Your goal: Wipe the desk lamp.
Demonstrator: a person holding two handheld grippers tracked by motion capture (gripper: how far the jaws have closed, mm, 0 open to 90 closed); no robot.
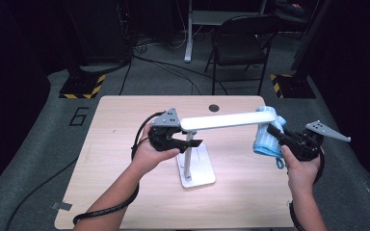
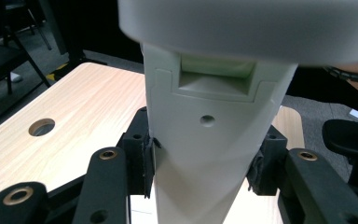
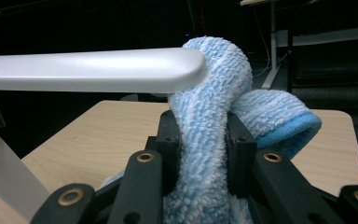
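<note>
A white desk lamp (image 1: pixel 191 161) stands mid-table on a flat base, its long light bar (image 1: pixel 221 121) reaching right. My left gripper (image 1: pixel 189 143) is shut on the lamp's upright post (image 2: pixel 205 154), pads pressing both sides just below the hinge. My right gripper (image 1: pixel 275 131) is shut on a fluffy light-blue cloth (image 1: pixel 270 139), bunched between its jaws (image 3: pixel 205 154). The cloth's top fold presses against the rounded far end of the light bar (image 3: pixel 121 70) and wraps around its tip.
The wooden table (image 1: pixel 125 144) has a round cable hole (image 1: pixel 214 108) near its far edge. A dark folding chair (image 1: pixel 241 43) and a desk leg stand beyond it on grey floor. Black cables trail from both grippers.
</note>
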